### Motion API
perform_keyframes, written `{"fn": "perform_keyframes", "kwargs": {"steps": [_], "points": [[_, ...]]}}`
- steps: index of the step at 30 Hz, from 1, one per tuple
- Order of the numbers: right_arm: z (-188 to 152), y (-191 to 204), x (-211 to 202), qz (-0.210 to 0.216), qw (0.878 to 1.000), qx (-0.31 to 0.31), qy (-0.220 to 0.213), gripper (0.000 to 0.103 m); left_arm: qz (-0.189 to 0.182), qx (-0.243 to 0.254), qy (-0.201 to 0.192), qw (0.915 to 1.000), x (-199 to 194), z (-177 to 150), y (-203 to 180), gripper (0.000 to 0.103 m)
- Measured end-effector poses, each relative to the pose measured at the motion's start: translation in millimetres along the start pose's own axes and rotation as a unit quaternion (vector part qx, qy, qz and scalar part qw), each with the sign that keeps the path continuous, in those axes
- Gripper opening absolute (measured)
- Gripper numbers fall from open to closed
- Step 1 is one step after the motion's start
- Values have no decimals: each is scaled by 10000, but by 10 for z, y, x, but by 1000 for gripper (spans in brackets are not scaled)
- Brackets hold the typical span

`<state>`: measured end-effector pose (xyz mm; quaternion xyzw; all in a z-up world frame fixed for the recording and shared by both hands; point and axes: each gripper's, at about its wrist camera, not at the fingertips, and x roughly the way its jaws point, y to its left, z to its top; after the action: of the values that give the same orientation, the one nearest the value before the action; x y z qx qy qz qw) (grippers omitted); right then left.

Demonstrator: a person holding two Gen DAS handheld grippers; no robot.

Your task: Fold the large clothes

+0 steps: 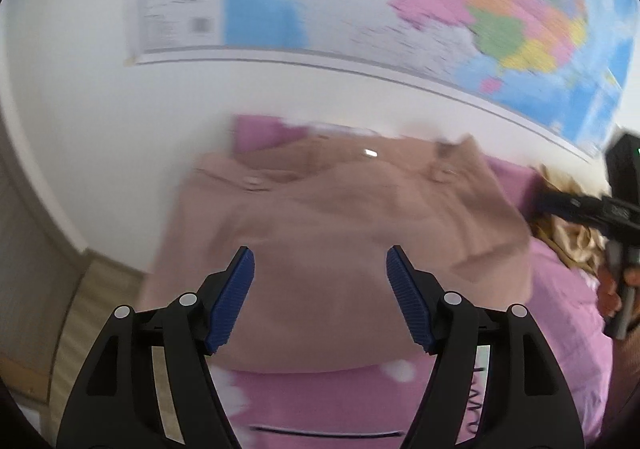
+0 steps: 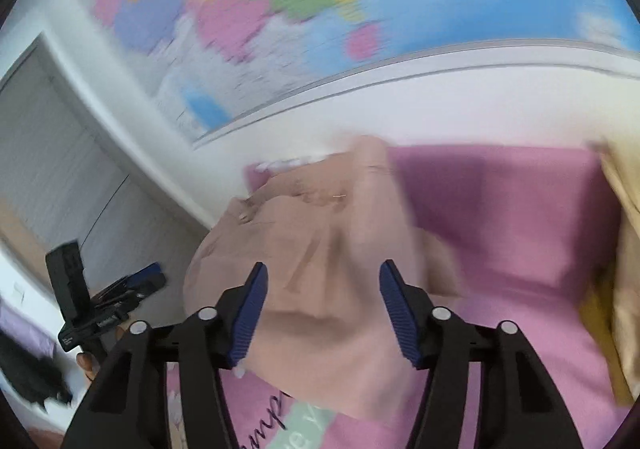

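Note:
A dusty-pink buttoned garment lies partly folded on a pink printed bed cover, close to the white wall. My left gripper hovers over its near part, jaws wide apart and with nothing between the blue pads. The right wrist view shows the same garment bunched under my right gripper, which also stands open with no cloth pinched. The right gripper shows at the right edge of the left wrist view, beyond the garment's right side. The left gripper appears at the left of the right wrist view. Both views are blurred.
A coloured world map hangs on the white wall behind the bed. Golden-yellow fabric lies at the bed's right side. A grey cabinet door stands to the left, with wooden floor beside the bed. A dark item sits low left.

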<state>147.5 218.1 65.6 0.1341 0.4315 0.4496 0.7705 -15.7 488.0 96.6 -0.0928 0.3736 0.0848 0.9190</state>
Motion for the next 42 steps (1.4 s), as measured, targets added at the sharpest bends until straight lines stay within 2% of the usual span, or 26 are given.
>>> {"fn": "perform_keyframes", "kwargs": {"steps": [2, 5, 8, 10, 13, 15, 18, 23, 26, 31, 33, 35, 37, 38, 42], "points": [[56, 29, 196, 22, 9999, 49, 146, 40, -191, 30, 135, 9997, 110, -44, -148, 68], [43, -156, 431, -195, 9987, 257, 406, 40, -294, 57, 301, 9991, 277, -115, -324, 68], [-133, -538, 502, -245, 9943, 791, 666, 26, -300, 97, 571, 9979, 451, -199, -458, 68], [-209, -604, 463, -129, 9935, 892, 702, 26, -133, 201, 646, 9976, 532, -253, -533, 68], [-266, -527, 247, -46, 9965, 631, 554, 36, 77, 359, 611, 9975, 525, -293, -644, 68], [-303, -437, -8, -18, 9985, 415, 368, 46, -11, 336, 544, 9980, 458, -299, -689, 68], [-362, -352, -340, -18, 9997, 195, 175, 50, -74, 428, 395, 9983, 325, -303, -825, 69], [-573, -393, -966, -140, 9997, 77, -201, 51, -330, 758, 135, 9965, 112, -337, -1295, 69], [-707, -419, -1224, -312, 9989, 11, -342, 56, -546, 975, 15, 9937, 39, -385, -1640, 74], [-951, -499, -1577, -509, 9977, -13, -458, 57, -784, 1304, -123, 9883, -36, -483, -2177, 81], [-1052, -458, -1683, -593, 9967, -56, -550, 64, -692, 1332, -214, 9884, -63, -523, -2316, 92], [-1141, -374, -1751, -651, 9957, -188, -627, 69, -481, 1261, -244, 9905, -97, -574, -2396, 98], [-1228, -259, -1769, -792, 9940, -376, -648, 80, -264, 1139, -240, 9928, -129, -617, -2397, 98], [-1287, -187, -1779, -875, 9924, -484, -715, 90, -30, 1063, -189, 9942, -145, -663, -2393, 98], [-1478, 110, -1658, -1107, 9864, -923, -788, 96, 724, 833, -130, 9938, -239, -813, -2242, 98]]}}
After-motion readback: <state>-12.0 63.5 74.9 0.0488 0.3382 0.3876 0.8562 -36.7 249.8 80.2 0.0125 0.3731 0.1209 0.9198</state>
